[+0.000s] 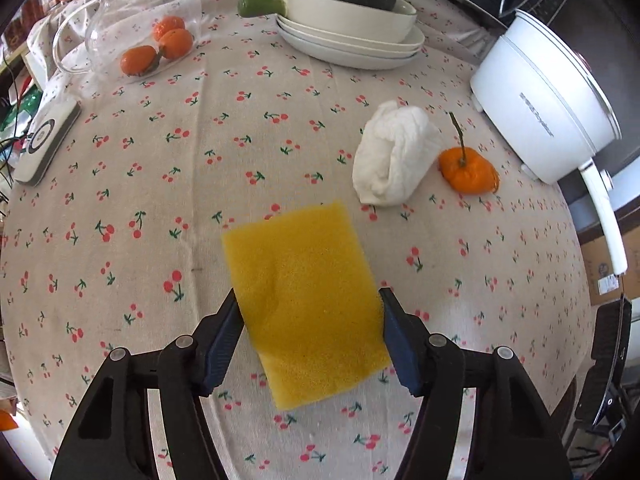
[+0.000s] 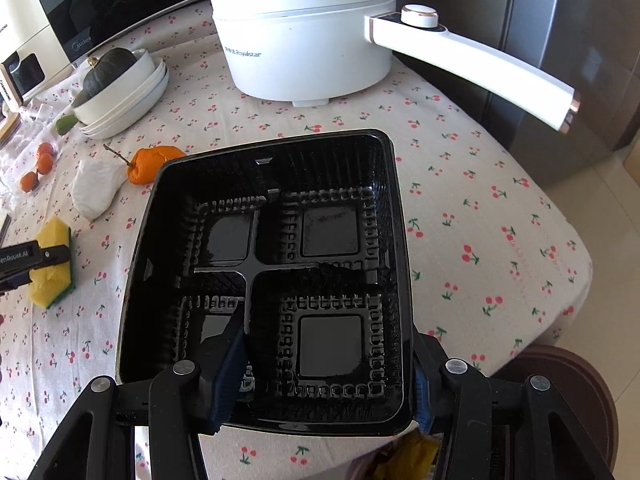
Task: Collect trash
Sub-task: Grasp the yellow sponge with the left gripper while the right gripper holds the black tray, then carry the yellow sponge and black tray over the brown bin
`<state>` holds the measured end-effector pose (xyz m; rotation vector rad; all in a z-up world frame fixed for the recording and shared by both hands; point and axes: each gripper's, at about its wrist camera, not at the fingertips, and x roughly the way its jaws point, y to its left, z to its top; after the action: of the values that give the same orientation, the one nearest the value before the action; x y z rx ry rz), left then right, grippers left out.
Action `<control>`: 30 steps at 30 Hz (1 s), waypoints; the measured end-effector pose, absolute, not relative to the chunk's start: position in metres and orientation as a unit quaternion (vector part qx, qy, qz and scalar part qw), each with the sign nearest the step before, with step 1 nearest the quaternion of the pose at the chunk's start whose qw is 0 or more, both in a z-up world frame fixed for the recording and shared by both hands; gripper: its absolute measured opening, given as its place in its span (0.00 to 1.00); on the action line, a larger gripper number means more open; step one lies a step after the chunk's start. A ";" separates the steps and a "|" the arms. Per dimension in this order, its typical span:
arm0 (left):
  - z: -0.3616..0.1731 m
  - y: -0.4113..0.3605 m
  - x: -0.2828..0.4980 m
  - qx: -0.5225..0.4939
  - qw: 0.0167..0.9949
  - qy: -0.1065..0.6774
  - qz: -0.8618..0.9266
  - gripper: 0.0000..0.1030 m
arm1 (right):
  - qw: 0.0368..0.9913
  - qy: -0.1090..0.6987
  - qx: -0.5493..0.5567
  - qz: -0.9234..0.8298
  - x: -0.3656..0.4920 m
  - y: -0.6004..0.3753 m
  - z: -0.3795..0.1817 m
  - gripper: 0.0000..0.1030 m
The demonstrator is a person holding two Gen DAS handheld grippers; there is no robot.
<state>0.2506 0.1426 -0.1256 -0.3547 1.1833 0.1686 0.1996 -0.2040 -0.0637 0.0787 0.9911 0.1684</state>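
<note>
**Trash lies ahead of the left claw; the tray is carried in the right**

Trash is seen as a crumpled white tissue (image 1: 394, 156) and an orange peel with its stem (image 1: 466, 170), lying side by side on the surface (image 1: 160, 200). A yellow sponge (image 1: 308, 300) is bracketed by the left claw (image 1: 312, 336), whose pads stand at its two long edges; whether they already press on it cannot be told, and the long axis runs forward between them. The right claw (image 2: 320, 380) is clamped on the near wall of a black four-compartment tray (image 2: 276, 272), held tilted above the surface.

From the left claw the tissue lies ahead and to the right, the peel just beyond it. In the right wrist view both are seen beside the tray's far left corner, so the tray is judged the nearer.

A white electric pot (image 1: 548, 108) stands just beyond the peel.
</note>
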 end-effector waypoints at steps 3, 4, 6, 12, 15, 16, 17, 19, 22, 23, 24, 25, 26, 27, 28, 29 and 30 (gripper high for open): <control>-0.123 0.136 0.227 -0.157 0.812 0.559 0.062 0.66 | 0.876 0.472 0.057 0.079 0.186 -0.211 -0.059 0.56; -0.121 0.134 0.217 -0.155 0.813 0.558 0.056 0.66 | 0.877 0.471 0.058 0.078 0.181 -0.213 -0.057 0.56; -0.118 0.128 0.202 -0.151 0.816 0.557 0.043 0.66 | 0.879 0.467 0.055 0.075 0.172 -0.215 -0.054 0.56; -0.103 0.108 0.172 -0.152 0.825 0.544 0.006 0.66 | 0.890 0.451 0.026 0.068 0.150 -0.226 -0.045 0.57; -0.094 0.090 0.163 -0.133 0.834 0.536 -0.013 0.66 | 0.890 0.452 0.028 0.061 0.142 -0.238 -0.047 0.57; -0.092 0.084 0.161 -0.123 0.836 0.534 -0.017 0.66 | 0.889 0.454 0.029 0.057 0.139 -0.243 -0.049 0.57; -0.090 0.078 0.159 -0.116 0.838 0.532 -0.023 0.66 | 0.888 0.457 0.031 0.053 0.137 -0.247 -0.052 0.57; -0.087 0.066 0.156 -0.108 0.840 0.530 -0.036 0.66 | 0.885 0.462 0.033 0.045 0.131 -0.258 -0.056 0.57; -0.083 0.047 0.151 -0.101 0.842 0.527 -0.058 0.66 | 0.881 0.470 0.036 0.032 0.124 -0.274 -0.062 0.57; -0.082 0.040 0.150 -0.098 0.842 0.527 -0.066 0.66 | 0.881 0.472 0.037 0.027 0.121 -0.279 -0.063 0.57; -0.081 0.033 0.148 -0.094 0.842 0.525 -0.074 0.66 | 0.880 0.473 0.038 0.023 0.119 -0.284 -0.064 0.57; -0.080 0.025 0.147 -0.089 0.843 0.524 -0.082 0.66 | 0.880 0.474 0.039 0.019 0.116 -0.290 -0.065 0.57; -0.079 0.018 0.147 -0.085 0.843 0.524 -0.090 0.66 | 0.879 0.474 0.040 0.015 0.114 -0.295 -0.065 0.57; -0.078 0.011 0.146 -0.081 0.843 0.523 -0.098 0.66 | 0.879 0.475 0.041 0.011 0.112 -0.300 -0.066 0.57; -0.078 0.004 0.145 -0.078 0.842 0.523 -0.105 0.66 | 0.879 0.475 0.043 0.007 0.110 -0.305 -0.066 0.57; -0.078 -0.002 0.145 -0.075 0.842 0.523 -0.111 0.66 | 0.878 0.476 0.045 0.003 0.108 -0.310 -0.067 0.57; -0.078 -0.009 0.144 -0.073 0.841 0.523 -0.118 0.66 | 0.878 0.477 0.047 -0.001 0.105 -0.315 -0.068 0.57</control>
<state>0.1438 -0.0093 -0.0779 -0.1537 1.1041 -0.2488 0.1052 -0.3148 -0.0676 0.0978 0.9954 -0.0016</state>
